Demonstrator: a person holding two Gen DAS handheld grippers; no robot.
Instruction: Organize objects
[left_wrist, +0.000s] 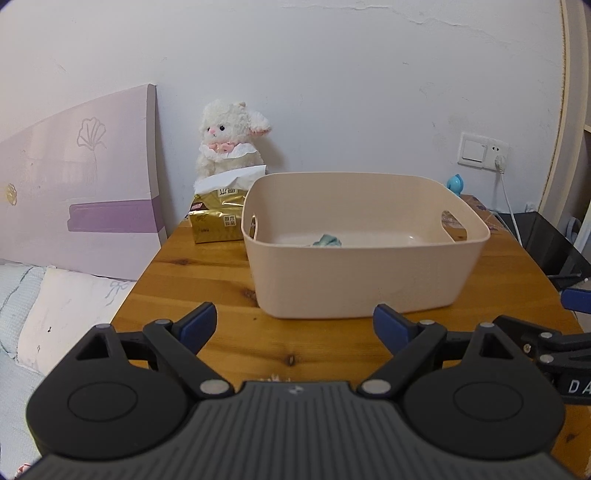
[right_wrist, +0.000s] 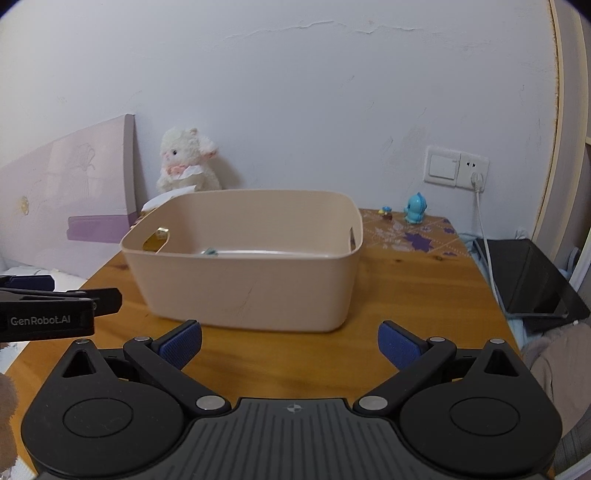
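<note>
A beige plastic bin (left_wrist: 354, 273) (right_wrist: 243, 288) stands on the wooden table (left_wrist: 207, 273) (right_wrist: 417, 295). A small teal object (left_wrist: 327, 240) (right_wrist: 209, 252) lies inside it. A white plush lamb (left_wrist: 231, 136) (right_wrist: 186, 160) sits against the wall behind a gold tissue pack (left_wrist: 216, 218). A blue toy figure (right_wrist: 415, 208) (left_wrist: 455, 183) and a tiny figurine (right_wrist: 386, 212) stand at the back right. My left gripper (left_wrist: 295, 325) is open and empty in front of the bin. My right gripper (right_wrist: 290, 345) is open and empty, also in front of the bin.
A bed with a purple headboard (left_wrist: 81, 177) lies left of the table. A wall switch and socket (right_wrist: 456, 168) with a white cable is at the right. A dark flat object (right_wrist: 532, 277) lies past the table's right edge.
</note>
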